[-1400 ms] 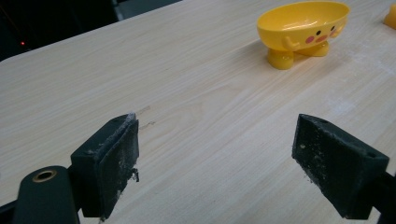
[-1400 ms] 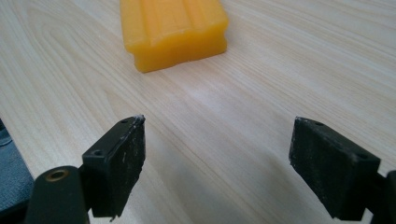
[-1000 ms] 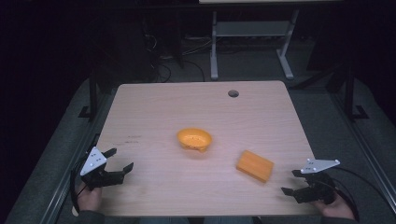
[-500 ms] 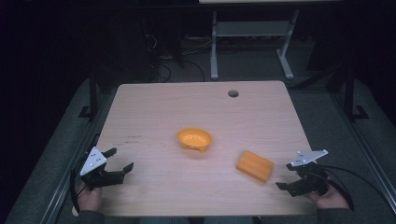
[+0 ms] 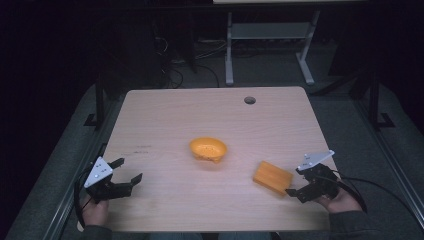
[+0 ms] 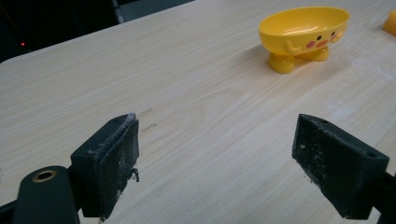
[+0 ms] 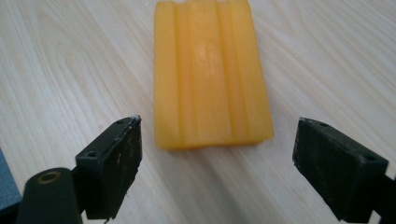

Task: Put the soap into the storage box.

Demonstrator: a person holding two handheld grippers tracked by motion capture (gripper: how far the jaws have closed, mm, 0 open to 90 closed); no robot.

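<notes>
Your right gripper (image 5: 299,181) rests low at the tabletop's (image 5: 165,115) near right, jaws wide apart and empty, just short of the orange block (image 7: 210,74). Your left gripper (image 5: 125,172) sits near left, likewise spread, holding nothing.

Orange ridged soap bar (image 5: 272,177) lies flat, front right; yellow footed dish (image 5: 208,149) stands upright, mid-table, empty.

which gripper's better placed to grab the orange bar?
Right, probably. The right gripper sits just beside the orange bar, jaws open and lined up on it in the right gripper view. The left gripper is across the table, facing the yellow dish.
</notes>
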